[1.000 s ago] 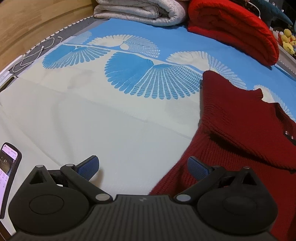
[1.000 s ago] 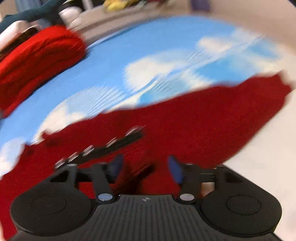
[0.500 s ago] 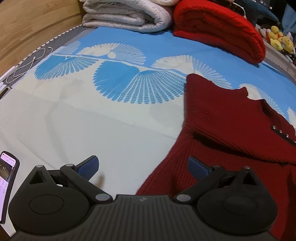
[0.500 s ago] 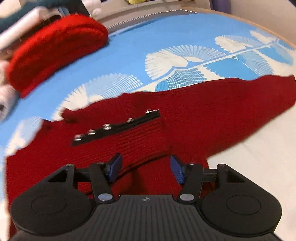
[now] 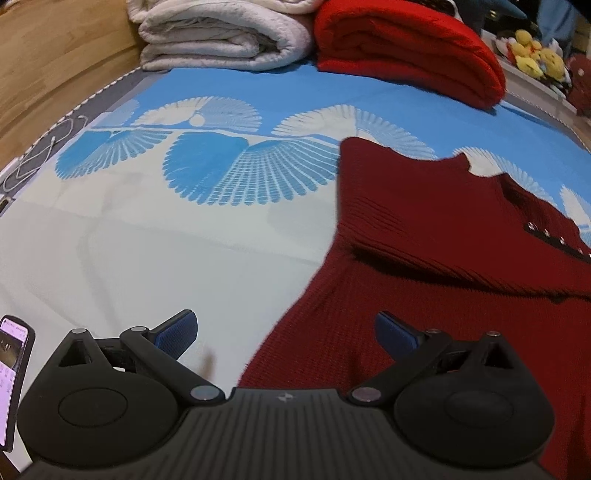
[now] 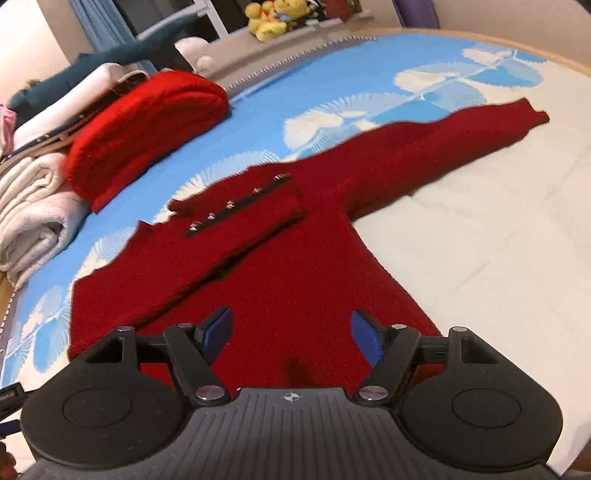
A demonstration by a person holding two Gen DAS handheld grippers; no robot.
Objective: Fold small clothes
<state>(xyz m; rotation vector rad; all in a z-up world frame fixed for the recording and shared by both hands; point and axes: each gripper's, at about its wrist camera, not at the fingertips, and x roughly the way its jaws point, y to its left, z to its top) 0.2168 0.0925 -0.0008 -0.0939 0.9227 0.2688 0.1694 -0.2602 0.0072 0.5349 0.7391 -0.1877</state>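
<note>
The dark red knit sweater [image 6: 295,280] lies spread flat on the blue-and-white bedspread [image 5: 184,240], its body running toward the near edge of the bed and its collar toward the far edge. The right gripper [image 6: 291,332] hangs just above the lower body of the sweater with its 2 blue-padded fingers [image 6: 218,328] spread apart and nothing between them; the knit fills the gap below. From this view, 1 sleeve is folded across the chest just under the black placket with its row of metal snaps [image 6: 236,205], while the other sleeve [image 6: 461,140] stretches out straight toward the far right corner of the bed. The left gripper [image 5: 284,334] hovers over the sweater's side edge, its fingers wide apart and empty: the left pad sits over bare white bedspread, the right pad [image 5: 395,332] over the red knit, so the garment's hem edge runs up between them. Along the far edge of the bed lie a folded bright red blanket [image 5: 406,48] and, just beside it, a stack of folded white blankets [image 5: 221,37]. A phone [image 5: 13,376] with its screen lit stands at the near left edge in the left wrist view. Yellow plush toys [image 6: 273,18] sit on the ledge beyond the bed.
</note>
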